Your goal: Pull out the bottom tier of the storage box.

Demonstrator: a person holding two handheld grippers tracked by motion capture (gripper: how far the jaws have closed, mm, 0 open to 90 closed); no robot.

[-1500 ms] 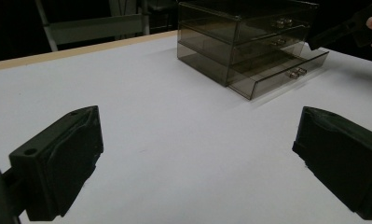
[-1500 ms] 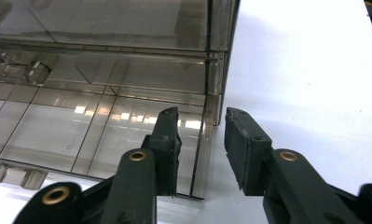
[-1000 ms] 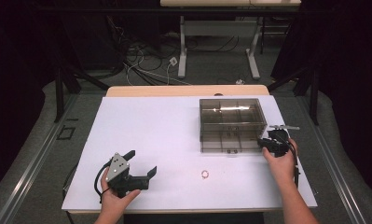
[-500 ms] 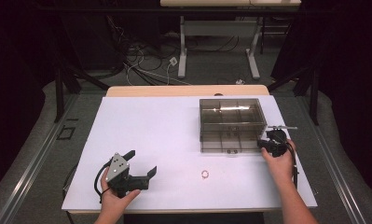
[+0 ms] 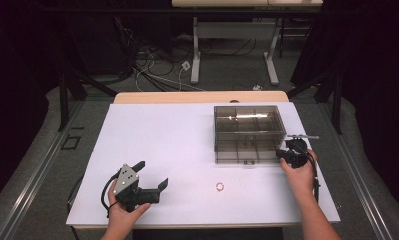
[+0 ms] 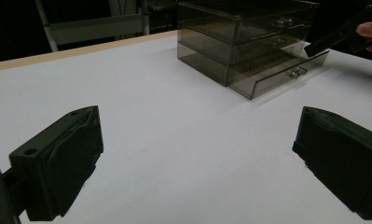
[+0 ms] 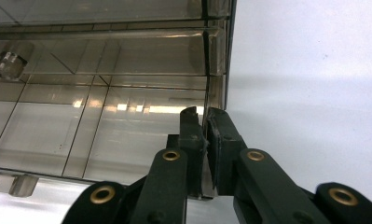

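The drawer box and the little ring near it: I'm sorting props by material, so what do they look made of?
Drawer box: seemingly smoke-tinted clear plastic, glossy; you see through its walls to the dividers, and lamp glare streaks it. The right gripper pinches the bottom drawer wall, thin and rigid.
Ring: too small to tell; pale, perhaps metal or plastic.

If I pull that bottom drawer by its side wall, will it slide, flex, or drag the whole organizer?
The right tongs pinch the thin clear side wall of the bottom drawer, so it probably flexes slightly and could crack. The organizer looks light and empty, so it may well drag along. Smooth plastic: slipping seems possible.
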